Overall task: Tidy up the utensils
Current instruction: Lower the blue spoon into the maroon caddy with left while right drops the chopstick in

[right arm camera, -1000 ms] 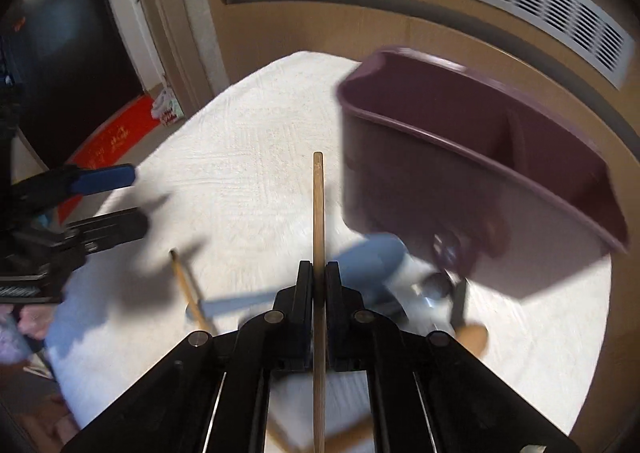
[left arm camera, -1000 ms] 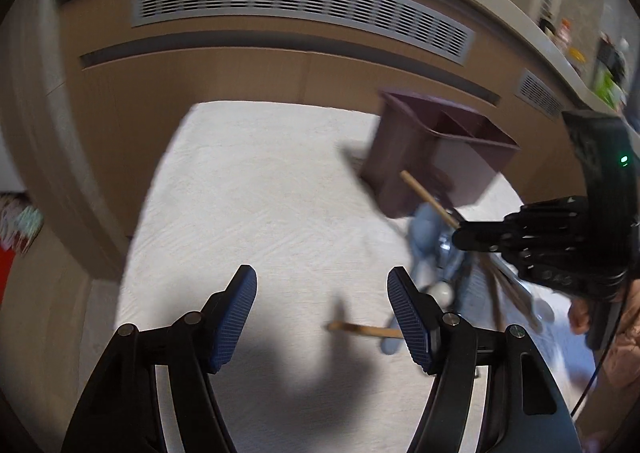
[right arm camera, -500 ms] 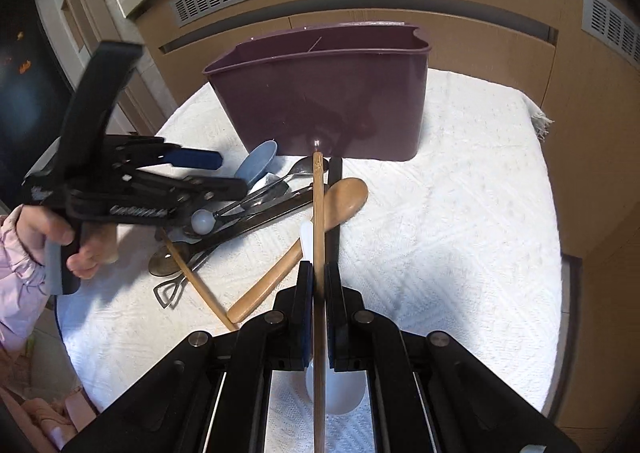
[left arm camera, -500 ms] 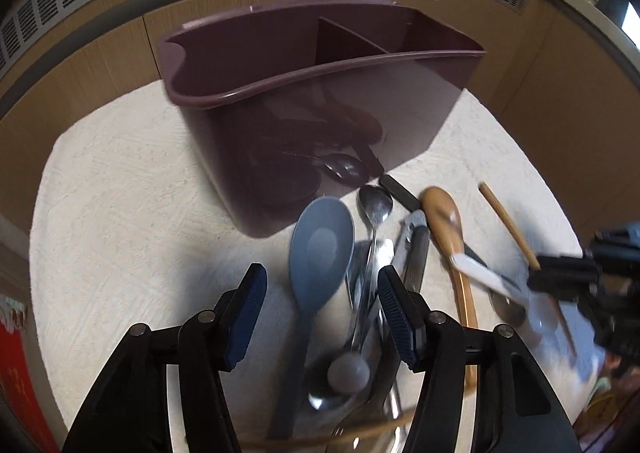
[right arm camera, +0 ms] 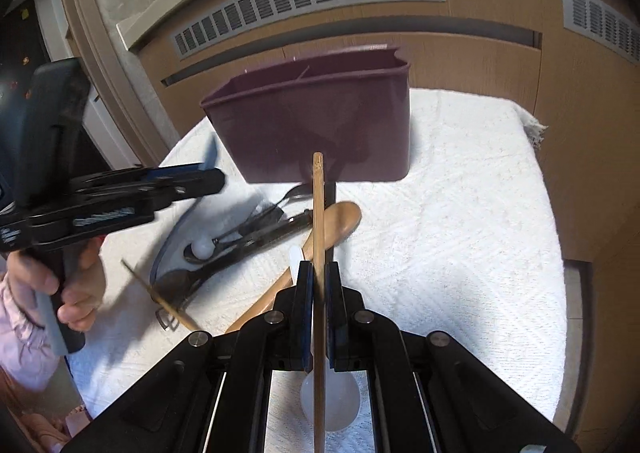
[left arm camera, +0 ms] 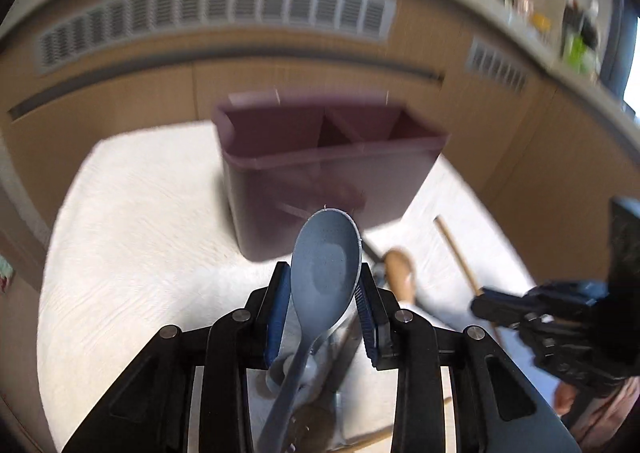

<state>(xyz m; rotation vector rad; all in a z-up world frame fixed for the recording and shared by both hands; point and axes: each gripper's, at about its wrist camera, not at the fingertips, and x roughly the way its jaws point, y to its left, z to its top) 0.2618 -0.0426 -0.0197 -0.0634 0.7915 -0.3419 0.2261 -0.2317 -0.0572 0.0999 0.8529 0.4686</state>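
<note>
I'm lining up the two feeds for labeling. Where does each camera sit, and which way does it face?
Left wrist: on the left gripper, facing the maroon caddy; its fingers clamp a blue-grey spoon.
Right wrist: on the right gripper, facing the same caddy; its fingers clamp a wooden stick.
Shared: the caddy, the white cloth, and each view shows the other gripper.

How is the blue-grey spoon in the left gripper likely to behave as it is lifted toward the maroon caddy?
The blue-grey spoon looks like rigid plastic, so it should stay stiff and probably light. The left gripper clamps the smooth, rounded bowl edges rather than the handle, so it may slip or pivot. The long handle hangs down behind the pads and could snag the utensil pile below.
</note>
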